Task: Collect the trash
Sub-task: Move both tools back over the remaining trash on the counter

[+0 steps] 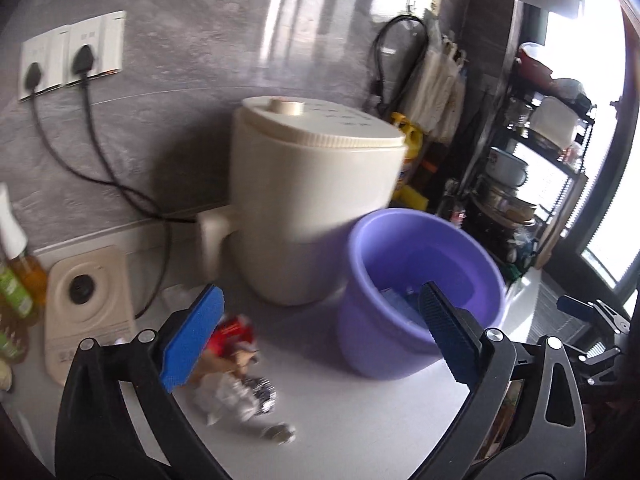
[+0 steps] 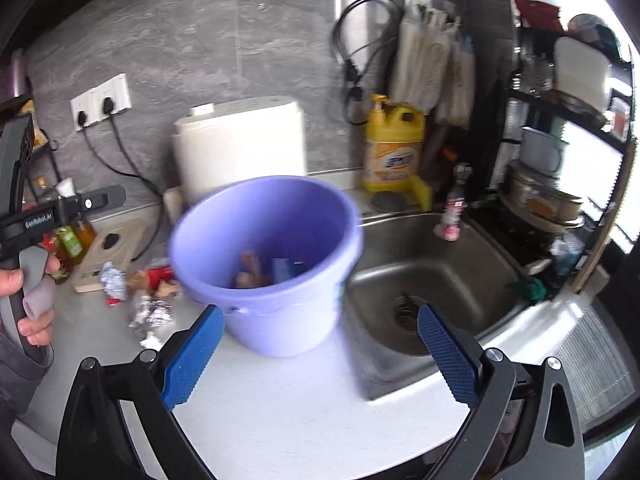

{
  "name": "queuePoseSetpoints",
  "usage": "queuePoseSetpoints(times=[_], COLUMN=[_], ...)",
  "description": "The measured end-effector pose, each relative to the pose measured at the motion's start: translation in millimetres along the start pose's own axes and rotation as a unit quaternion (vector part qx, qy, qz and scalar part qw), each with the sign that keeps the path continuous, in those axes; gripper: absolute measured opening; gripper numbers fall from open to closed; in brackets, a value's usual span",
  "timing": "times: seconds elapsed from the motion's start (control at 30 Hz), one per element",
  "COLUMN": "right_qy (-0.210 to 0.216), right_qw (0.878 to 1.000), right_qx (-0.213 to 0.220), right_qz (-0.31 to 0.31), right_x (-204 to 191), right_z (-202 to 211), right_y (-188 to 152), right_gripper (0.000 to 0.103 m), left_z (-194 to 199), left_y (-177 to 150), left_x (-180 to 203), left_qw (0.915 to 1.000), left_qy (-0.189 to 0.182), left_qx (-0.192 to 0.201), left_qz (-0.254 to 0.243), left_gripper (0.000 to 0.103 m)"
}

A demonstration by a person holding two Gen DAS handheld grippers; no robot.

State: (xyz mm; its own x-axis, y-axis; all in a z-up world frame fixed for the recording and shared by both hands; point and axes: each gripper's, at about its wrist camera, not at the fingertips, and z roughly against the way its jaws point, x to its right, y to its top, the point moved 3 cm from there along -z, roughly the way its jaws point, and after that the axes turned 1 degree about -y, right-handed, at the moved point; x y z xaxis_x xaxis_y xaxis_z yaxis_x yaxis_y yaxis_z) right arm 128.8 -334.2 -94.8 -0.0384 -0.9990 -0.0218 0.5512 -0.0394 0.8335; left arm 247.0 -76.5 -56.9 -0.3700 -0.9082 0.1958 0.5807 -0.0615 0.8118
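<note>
A purple plastic bucket (image 2: 264,264) stands on the white counter next to the sink, with a brown scrap (image 2: 250,268) and a blue piece (image 2: 282,268) inside; it also shows in the left wrist view (image 1: 420,292). Crumpled trash lies on the counter left of it: a red wrapper (image 1: 234,330), brown scraps (image 1: 236,360) and silver foil (image 1: 248,396), also in the right wrist view (image 2: 148,300). My left gripper (image 1: 320,340) is open and empty above the trash and the bucket's left side. My right gripper (image 2: 320,354) is open and empty in front of the bucket.
A cream appliance (image 1: 316,208) stands behind the bucket, with plugs in wall sockets (image 1: 72,60). A steel sink (image 2: 424,280) lies right of the bucket, a yellow detergent jug (image 2: 394,148) behind it. A rack of dishes (image 2: 560,160) stands far right. Bottles (image 1: 20,272) and a cream base (image 1: 86,308) sit left.
</note>
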Motion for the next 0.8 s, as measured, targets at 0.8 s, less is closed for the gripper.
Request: queuePoseSetpoints(times=[0.8], right_qy=[0.139], right_qw=[0.984], right_qx=[-0.062], right_qz=[0.089], right_x=[-140], right_z=[-43], right_y=[-25], right_gripper=[0.076], left_z=[82], left_y=[-77], left_x=[-120], left_qw=[0.9915], left_qy=[0.099], left_qx=[-0.009], left_qz=[0.085], left_gripper=[0.097])
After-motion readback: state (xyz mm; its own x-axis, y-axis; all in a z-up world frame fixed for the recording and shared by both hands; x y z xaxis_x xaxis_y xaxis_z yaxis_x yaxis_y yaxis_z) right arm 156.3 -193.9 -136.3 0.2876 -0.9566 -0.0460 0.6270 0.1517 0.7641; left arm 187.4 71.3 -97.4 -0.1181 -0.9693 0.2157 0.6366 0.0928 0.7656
